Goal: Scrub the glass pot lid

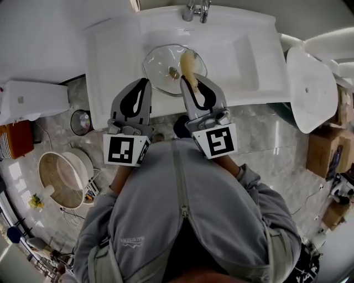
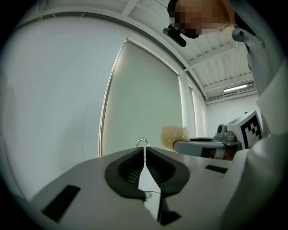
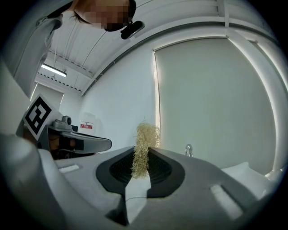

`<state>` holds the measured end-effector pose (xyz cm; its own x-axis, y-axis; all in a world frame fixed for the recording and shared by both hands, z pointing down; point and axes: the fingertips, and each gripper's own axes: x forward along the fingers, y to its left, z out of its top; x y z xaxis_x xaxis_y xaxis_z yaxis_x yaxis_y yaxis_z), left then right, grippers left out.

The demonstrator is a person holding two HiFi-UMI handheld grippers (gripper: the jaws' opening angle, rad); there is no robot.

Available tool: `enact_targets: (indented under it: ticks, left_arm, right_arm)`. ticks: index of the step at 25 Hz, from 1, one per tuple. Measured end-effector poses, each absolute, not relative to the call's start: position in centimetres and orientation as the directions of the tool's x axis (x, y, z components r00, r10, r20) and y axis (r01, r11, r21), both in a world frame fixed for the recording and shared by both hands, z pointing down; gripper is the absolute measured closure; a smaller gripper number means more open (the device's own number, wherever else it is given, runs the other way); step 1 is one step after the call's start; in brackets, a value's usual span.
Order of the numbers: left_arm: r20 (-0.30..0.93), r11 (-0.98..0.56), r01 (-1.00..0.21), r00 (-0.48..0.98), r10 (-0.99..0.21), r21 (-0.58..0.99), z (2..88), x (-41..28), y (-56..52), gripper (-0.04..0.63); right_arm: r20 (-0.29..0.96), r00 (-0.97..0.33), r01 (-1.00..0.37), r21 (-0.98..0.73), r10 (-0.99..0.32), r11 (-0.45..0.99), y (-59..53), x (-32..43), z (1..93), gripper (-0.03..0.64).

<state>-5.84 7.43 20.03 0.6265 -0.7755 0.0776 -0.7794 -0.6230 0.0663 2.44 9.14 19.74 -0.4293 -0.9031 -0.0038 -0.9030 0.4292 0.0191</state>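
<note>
One glass pot lid (image 1: 166,69), one straw-coloured scrubber (image 1: 189,62), one faucet (image 1: 197,10) and one white sink (image 1: 243,50). Two grippers: the left gripper (image 1: 145,82) and the right gripper (image 1: 185,80). On the floor, one small bin (image 1: 81,121) and what may be one round tub (image 1: 63,179).

The 2 grippers point level and away from the chest, side by side and close, their tips angled slightly toward each other. The left gripper (image 1: 145,82) has its jaws pressed together, with nothing seen between them. The right gripper (image 1: 185,80) clamps a scrubber (image 3: 146,134), whose tuft sticks out past the tips. Grey sleeves (image 1: 249,182) run back from the 2 grippers' rear ends.
</note>
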Motion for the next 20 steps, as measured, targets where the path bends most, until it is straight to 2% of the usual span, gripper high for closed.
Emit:
enact_targets:
  ticks: [11,20]
  left_arm:
    - [0.113,-0.467,-0.882,0.472,-0.874,0.068,21.4,-3.1,1.9,0.578]
    - [0.175,-0.407,-0.912,0.41,-0.895,0.056,23.2,-3.2,1.2,0.578]
  right_arm:
    - [0.05,-0.605,-0.795,0.025,-0.794,0.607,2.8,5.5,22.1,0.569]
    - [0.085,-0.656,-0.753,0.0,-0.75,0.658,0.7,5.8,23.7,0.569]
